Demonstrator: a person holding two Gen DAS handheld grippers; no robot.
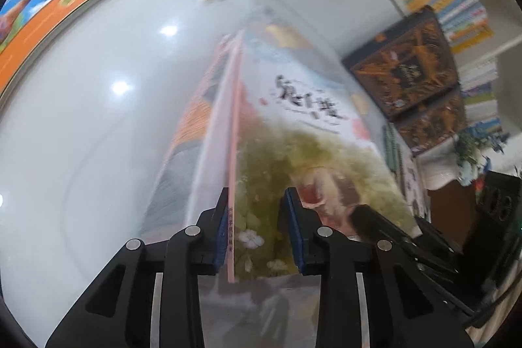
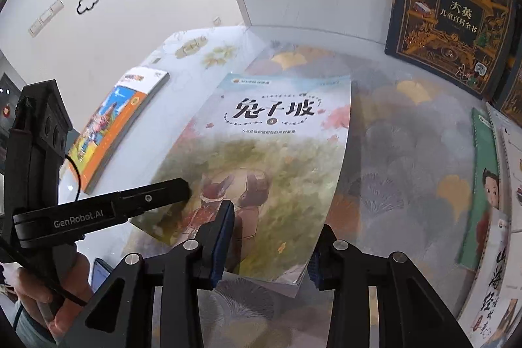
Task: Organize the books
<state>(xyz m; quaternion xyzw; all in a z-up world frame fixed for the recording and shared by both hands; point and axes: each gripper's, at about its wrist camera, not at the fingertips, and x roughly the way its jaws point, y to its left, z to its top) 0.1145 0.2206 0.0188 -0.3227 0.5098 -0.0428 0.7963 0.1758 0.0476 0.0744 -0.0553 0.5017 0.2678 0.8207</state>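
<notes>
A picture book with two rabbits on a green and pale blue cover [image 2: 270,152] is lifted at an angle above the table [image 2: 391,152]. My left gripper [image 1: 257,227] has its jaws apart around the book's spine edge [image 1: 233,185]; the left blue pad [image 1: 222,230] touches the spine, while the right pad stands off the cover. Its finger [image 2: 153,196] reaches over the book's left edge in the right wrist view. My right gripper [image 2: 270,237] is open, with the book's near edge between its fingers.
An orange and blue book [image 2: 114,123] lies at the table's left; it also shows in the left wrist view [image 1: 42,12]. A dark ornate encyclopedia box [image 2: 450,8] leans against the shelf. A green book [image 2: 483,185] and others lie at the right.
</notes>
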